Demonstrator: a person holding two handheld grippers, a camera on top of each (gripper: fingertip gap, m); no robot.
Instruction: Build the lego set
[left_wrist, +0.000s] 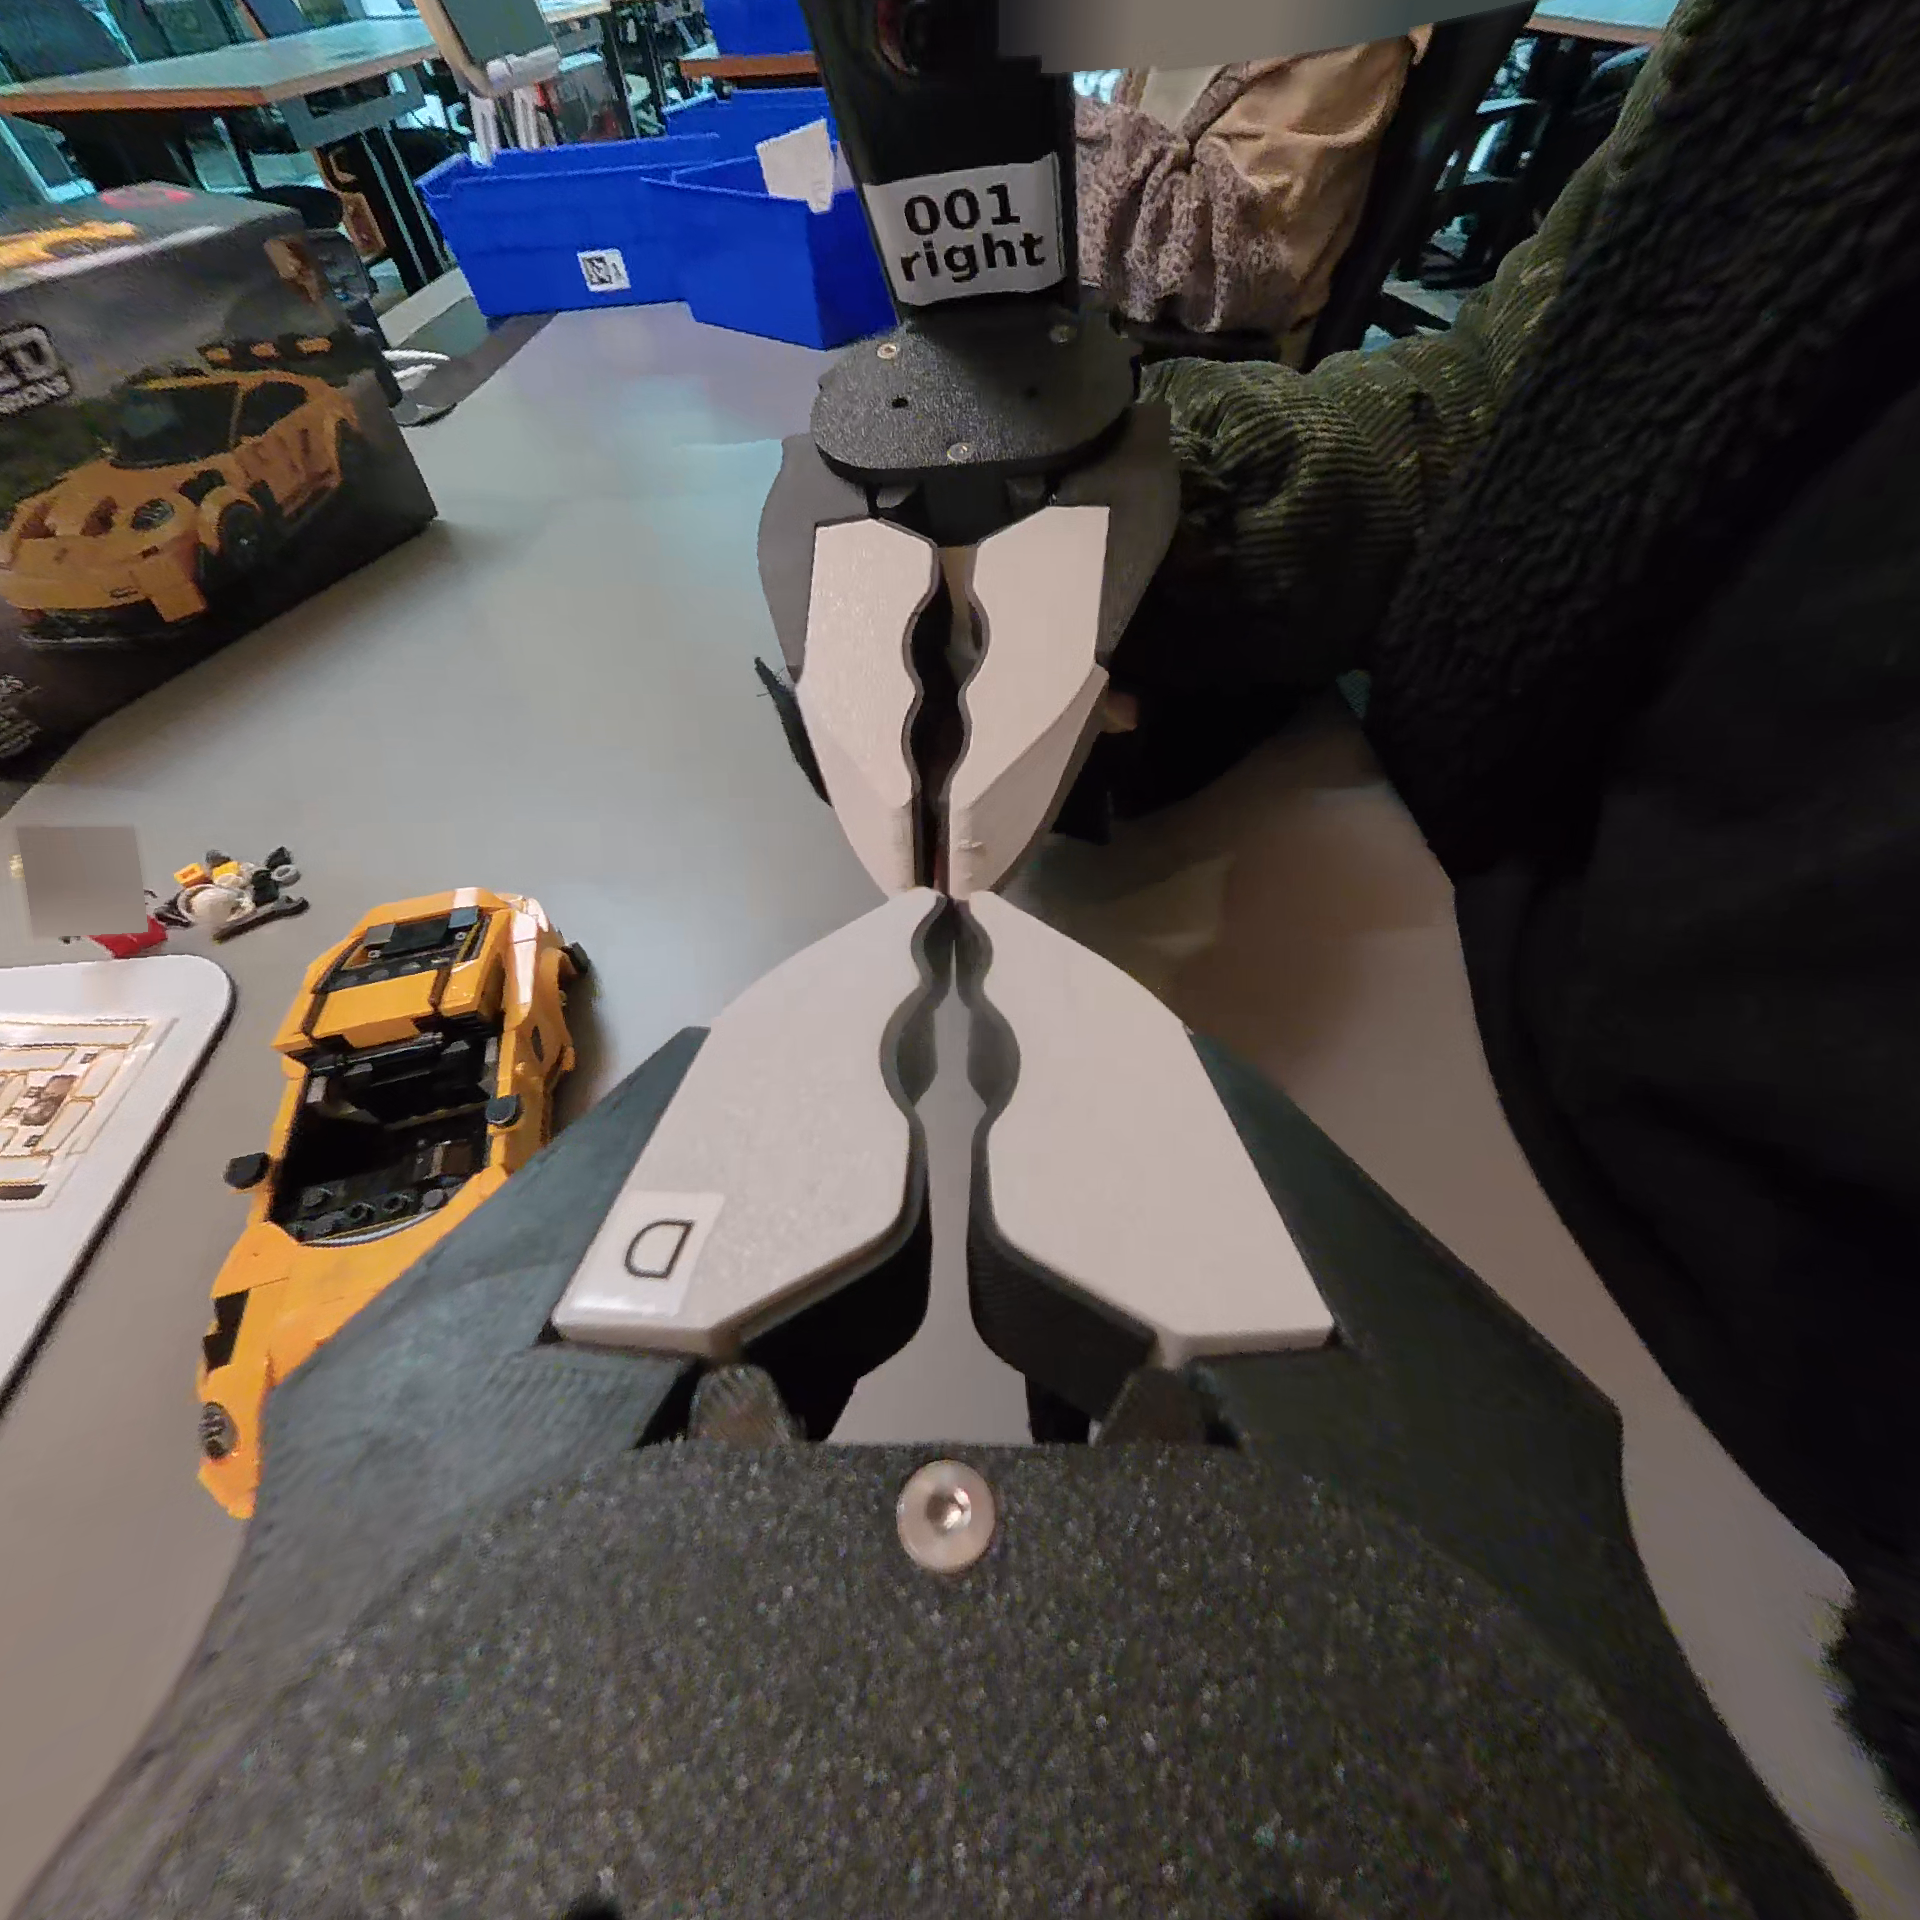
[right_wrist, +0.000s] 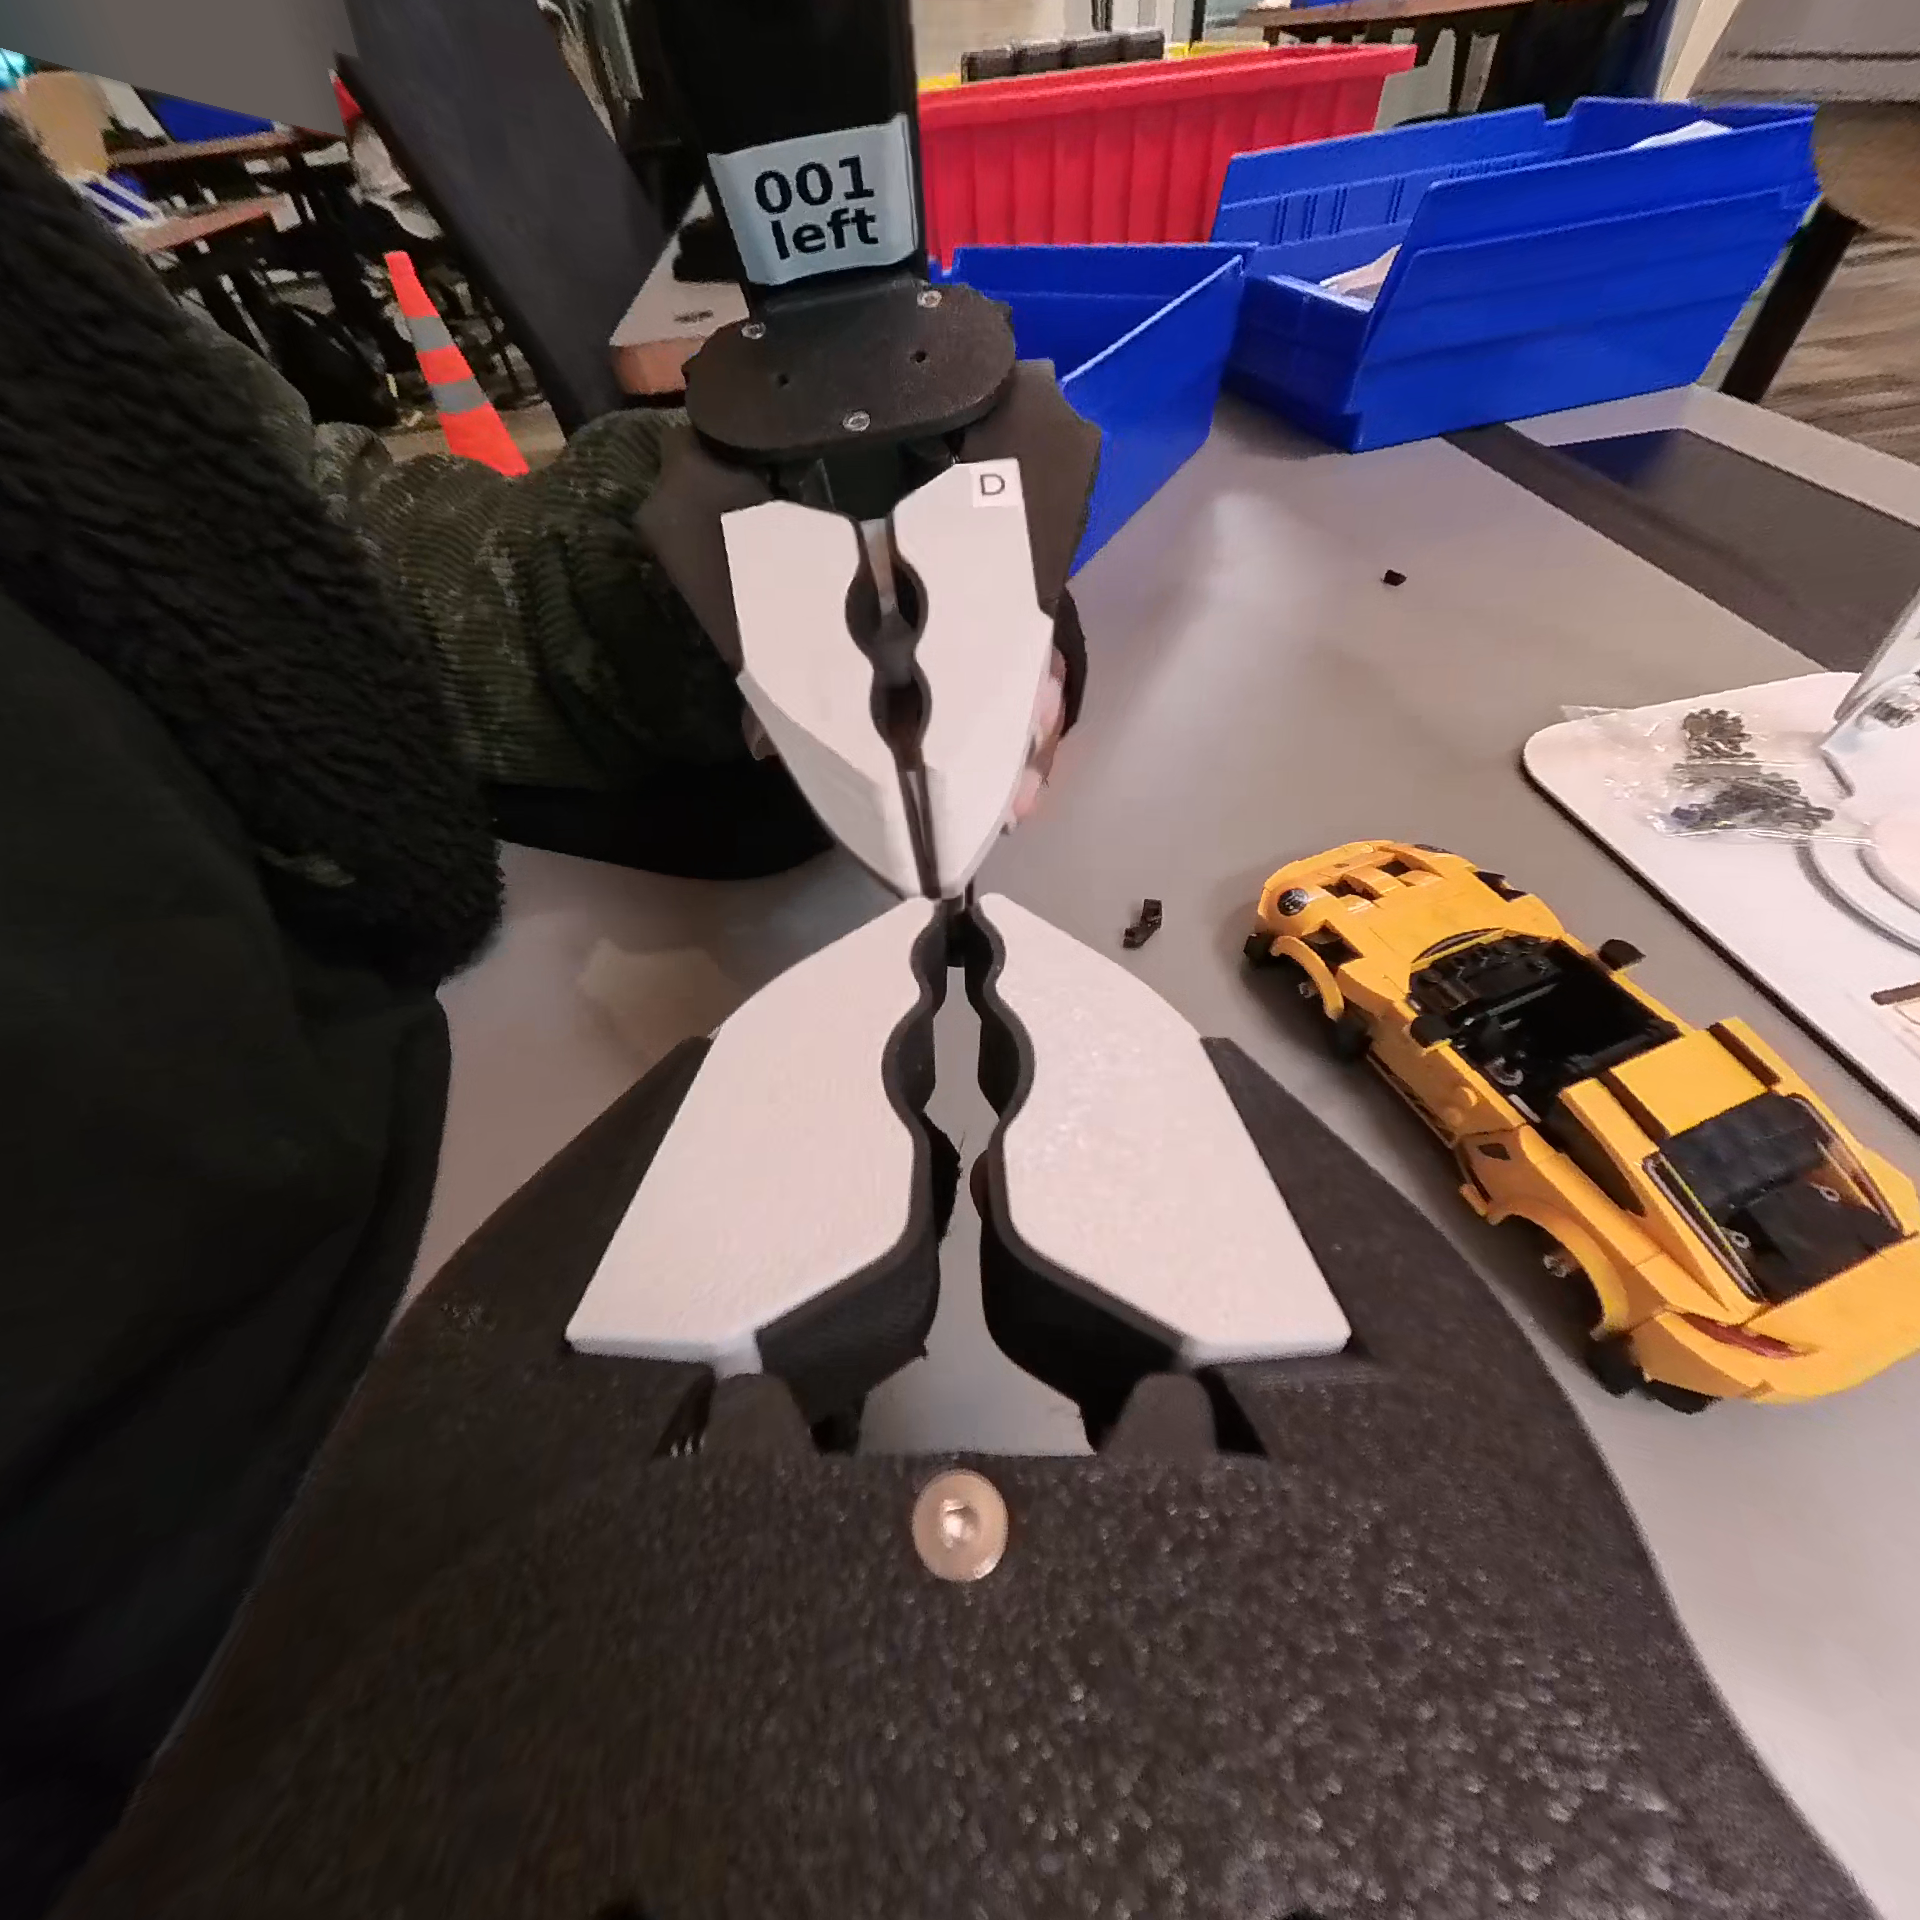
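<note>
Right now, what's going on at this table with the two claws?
A person holds both claws tip to tip above the grey table. The left claw and the right claw are each pinched shut and appear to share a tiny dark piece between their tips. The yellow Lego car sits untouched beside them, roof still open, with loose parts nearby.

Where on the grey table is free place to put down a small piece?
Bare grey table lies between the boxed set, the yellow brick car and the two closed grippers meeting tip to tip. Crowded: the loose small parts and white tray.
</note>
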